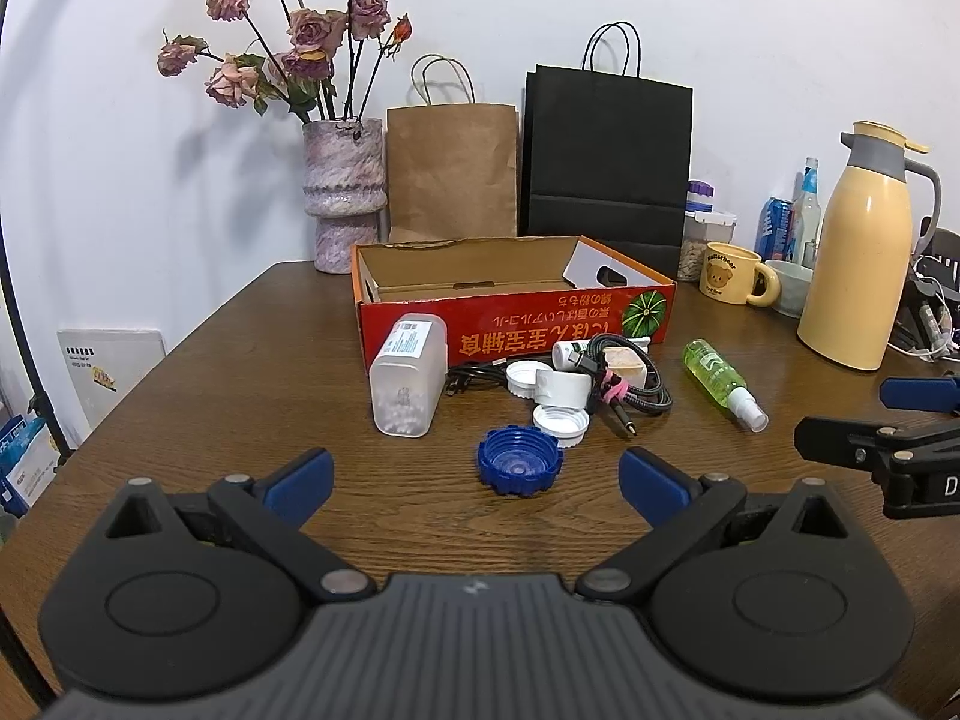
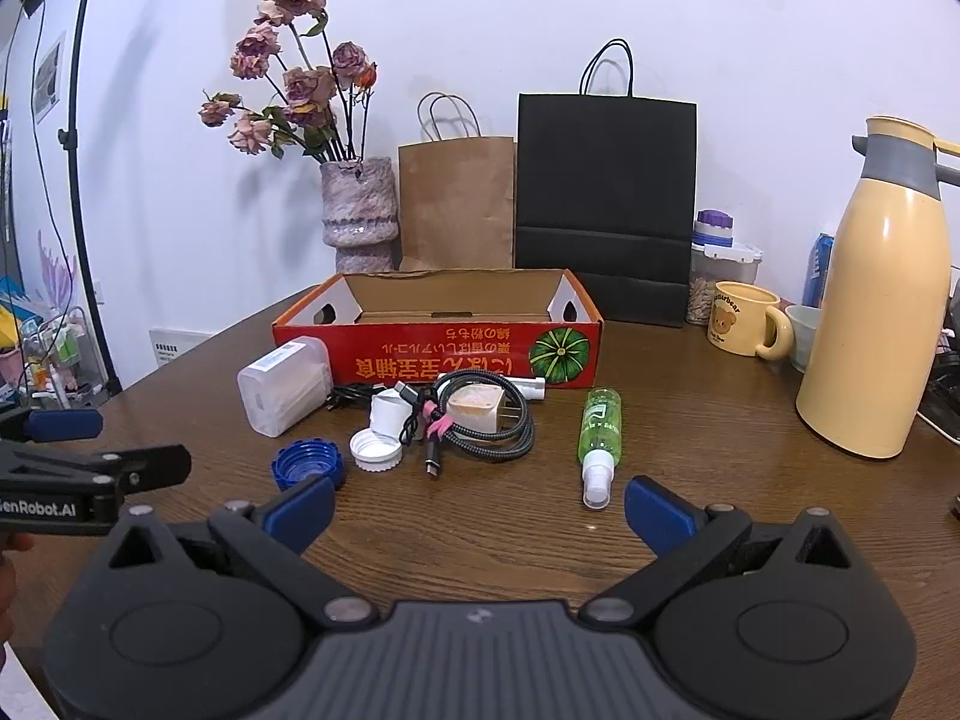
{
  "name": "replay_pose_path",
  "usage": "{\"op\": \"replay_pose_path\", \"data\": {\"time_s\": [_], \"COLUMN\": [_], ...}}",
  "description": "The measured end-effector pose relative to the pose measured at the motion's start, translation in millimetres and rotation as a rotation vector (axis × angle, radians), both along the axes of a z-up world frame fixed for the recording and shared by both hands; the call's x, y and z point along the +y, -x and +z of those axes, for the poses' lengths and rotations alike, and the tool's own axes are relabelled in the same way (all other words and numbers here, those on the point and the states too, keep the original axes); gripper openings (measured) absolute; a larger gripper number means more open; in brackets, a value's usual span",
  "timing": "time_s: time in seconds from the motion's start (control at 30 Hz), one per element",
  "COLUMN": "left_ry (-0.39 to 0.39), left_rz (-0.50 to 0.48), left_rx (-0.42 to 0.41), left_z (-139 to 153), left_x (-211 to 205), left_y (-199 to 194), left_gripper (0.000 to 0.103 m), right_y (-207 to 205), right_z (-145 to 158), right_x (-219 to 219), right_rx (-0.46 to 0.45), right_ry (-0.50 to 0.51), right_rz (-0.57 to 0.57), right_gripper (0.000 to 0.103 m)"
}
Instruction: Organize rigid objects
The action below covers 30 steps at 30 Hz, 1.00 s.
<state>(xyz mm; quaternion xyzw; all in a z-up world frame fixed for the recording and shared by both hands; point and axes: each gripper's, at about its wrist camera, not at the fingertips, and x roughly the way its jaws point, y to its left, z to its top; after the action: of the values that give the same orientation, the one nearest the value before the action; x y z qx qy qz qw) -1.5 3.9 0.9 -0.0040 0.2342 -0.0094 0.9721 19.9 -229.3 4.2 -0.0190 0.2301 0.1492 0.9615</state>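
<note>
Just ahead of left gripper (image 1: 474, 480) fingers (image 1: 303, 474): blue cap (image 1: 519, 459), untouched.

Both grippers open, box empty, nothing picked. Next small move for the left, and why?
Probably ease the left gripper forward and down over the blue cap. Its fingers are open and empty, the cap lies just ahead between them, apart from the cable pile, and the box behind is open. The right gripper faces the spray bottle.

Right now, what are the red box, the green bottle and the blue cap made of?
Red box: looks like cardboard, brown matte inside, printed outside. Green bottle: probably clear plastic, since light shines through. Blue cap: likely hard plastic, glossy with ridged edges.
</note>
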Motion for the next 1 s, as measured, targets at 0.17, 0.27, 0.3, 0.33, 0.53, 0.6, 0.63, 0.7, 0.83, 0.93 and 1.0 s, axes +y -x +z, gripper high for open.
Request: {"op": "replay_pose_path", "data": {"time_s": [0.17, 0.27, 0.3, 0.33, 0.53, 0.6, 0.63, 0.7, 0.83, 0.93, 1.0], "left_ry": [0.000, -0.001, 0.000, -0.001, 0.000, 0.000, 0.001, 0.001, 0.001, 0.001, 0.000], "left_rz": [0.002, 0.003, 0.003, 0.003, 0.003, 0.003, 0.002, 0.002, 0.002, 0.002, 0.002], "left_rx": [-0.005, -0.007, -0.008, -0.008, -0.008, -0.007, -0.008, -0.009, -0.009, -0.009, -0.009], "left_z": [0.3, 0.8, 0.7, 0.9, 1.2, 1.2, 1.1, 1.2, 1.2, 1.3, 1.6], "left_x": [-0.6, -1.5, -1.5, -1.7, -1.7, -1.8, -1.6, -1.9, -1.8, -1.7, -1.8], "left_y": [1.9, 2.8, 3.0, 3.2, 3.0, 3.2, 3.2, 3.3, 3.2, 3.2, 3.2], "left_gripper": [0.103, 0.103, 0.103, 0.103, 0.103, 0.103, 0.103, 0.103, 0.103, 0.103, 0.103], "right_y": [0.7, 2.4, 2.5, 2.7, 2.8, 2.6, 2.9, 2.8, 3.0, 2.8, 3.1], "right_z": [1.9, 1.9, 2.1, 2.3, 2.2, 2.8, 2.2, 2.5, 2.6, 2.9, 3.1], "right_x": [-0.9, -1.1, -1.4, -1.6, -1.7, -2.0, -1.8, -2.1, -1.8, -2.2, -2.0], "right_rx": [-0.005, -0.009, -0.010, -0.011, -0.012, -0.012, -0.012, -0.013, -0.013, -0.013, -0.014], "right_ry": [-0.001, -0.001, -0.001, -0.001, -0.001, 0.000, -0.001, -0.001, 0.000, 0.000, 0.001], "right_rz": [-0.003, -0.006, -0.006, -0.006, -0.006, -0.006, -0.006, -0.006, -0.006, -0.006, -0.005], "right_gripper": [0.103, 0.103, 0.103, 0.103, 0.103, 0.103, 0.103, 0.103, 0.103, 0.103, 0.103]}}
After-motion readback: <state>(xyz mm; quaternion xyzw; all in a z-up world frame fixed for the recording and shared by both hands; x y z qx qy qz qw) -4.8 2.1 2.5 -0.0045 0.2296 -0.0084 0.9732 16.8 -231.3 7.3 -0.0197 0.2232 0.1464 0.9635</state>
